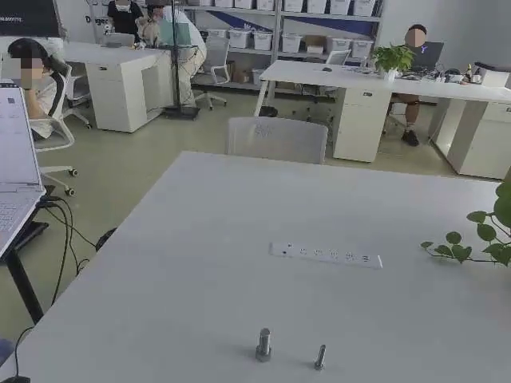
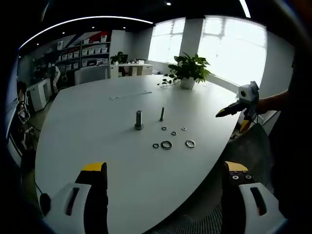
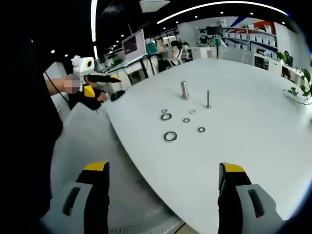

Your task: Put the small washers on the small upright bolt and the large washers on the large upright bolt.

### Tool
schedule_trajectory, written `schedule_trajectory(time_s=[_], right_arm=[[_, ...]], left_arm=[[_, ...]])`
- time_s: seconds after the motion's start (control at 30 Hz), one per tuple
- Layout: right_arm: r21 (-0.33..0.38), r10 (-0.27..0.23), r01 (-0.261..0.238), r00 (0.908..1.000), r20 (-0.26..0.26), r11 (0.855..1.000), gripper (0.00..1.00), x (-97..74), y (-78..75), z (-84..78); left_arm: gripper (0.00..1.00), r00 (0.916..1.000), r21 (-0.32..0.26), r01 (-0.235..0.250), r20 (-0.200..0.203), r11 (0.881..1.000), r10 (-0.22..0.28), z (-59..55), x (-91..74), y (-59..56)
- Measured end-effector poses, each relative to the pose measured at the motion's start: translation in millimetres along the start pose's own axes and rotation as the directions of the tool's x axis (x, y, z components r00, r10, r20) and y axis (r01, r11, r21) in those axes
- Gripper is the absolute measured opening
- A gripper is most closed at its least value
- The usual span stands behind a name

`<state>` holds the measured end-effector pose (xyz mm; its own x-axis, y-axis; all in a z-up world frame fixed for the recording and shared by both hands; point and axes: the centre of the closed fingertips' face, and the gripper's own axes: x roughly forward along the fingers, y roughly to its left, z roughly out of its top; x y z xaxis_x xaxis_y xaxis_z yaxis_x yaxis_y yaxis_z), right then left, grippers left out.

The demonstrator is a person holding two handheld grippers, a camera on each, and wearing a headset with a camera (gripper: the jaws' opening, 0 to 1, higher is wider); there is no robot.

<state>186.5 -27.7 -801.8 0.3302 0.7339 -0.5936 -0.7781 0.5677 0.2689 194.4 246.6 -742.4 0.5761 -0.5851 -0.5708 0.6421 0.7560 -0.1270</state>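
The worktop (image 1: 200, 263) is plain white, like the power strip (image 1: 326, 254) at mid-frame, and the large bolt (image 1: 263, 345) and small bolt (image 1: 320, 357) at the lower edge are dull metallic grey. The plant (image 1: 489, 231) at the right edge is green; the left gripper (image 2: 165, 168) and right gripper (image 3: 164, 167) have black jaws tipped yellow on pale grey bodies.
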Motion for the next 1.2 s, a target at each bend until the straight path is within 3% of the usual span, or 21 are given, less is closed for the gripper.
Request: schedule_trajectory(time_s=[0.47, 0.83, 0.97, 1.07, 1.2], right_arm=[[-0.002, 0.007, -0.007, 1.0000, 0.006, 1.000, 0.89, -2.4, 3.2, 3.8], [-0.037, 0.005, -0.007, 0.9983, -0.058, 0.999, 0.87, 3.9, 2.3, 2.2], [-0.031, 0.013, -0.015, 0.9977, -0.066, 0.999, 0.87, 8.4, 3.2, 5.8], [-0.036, 0.020, -0.022, 0.9980, -0.060, 0.999, 0.86, 13.1, 4.0, 14.6], [-0.056, 0.021, -0.025, 0.9967, -0.079, 0.998, 0.84, 20.4, 3.0, 18.9]], left_arm=[[0.95, 0.9998, 0.023, -0.011, -0.013, 1.000, 0.012, 0.4, 2.2, 2.2], [0.95, 0.9997, 0.036, 0.012, -0.023, 0.999, -0.011, -2.9, 6.8, -5.7], [0.96, 0.9995, 0.038, 0.012, -0.029, 0.999, -0.010, -2.7, 8.1, -2.1], [0.96, 0.9999, 0.018, 0.011, -0.011, 1.000, -0.011, 1.0, 7.9, 0.5], [0.96, 0.9987, 0.069, 0.002, -0.052, 0.998, 0.002, -2.6, 9.3, 5.3]])
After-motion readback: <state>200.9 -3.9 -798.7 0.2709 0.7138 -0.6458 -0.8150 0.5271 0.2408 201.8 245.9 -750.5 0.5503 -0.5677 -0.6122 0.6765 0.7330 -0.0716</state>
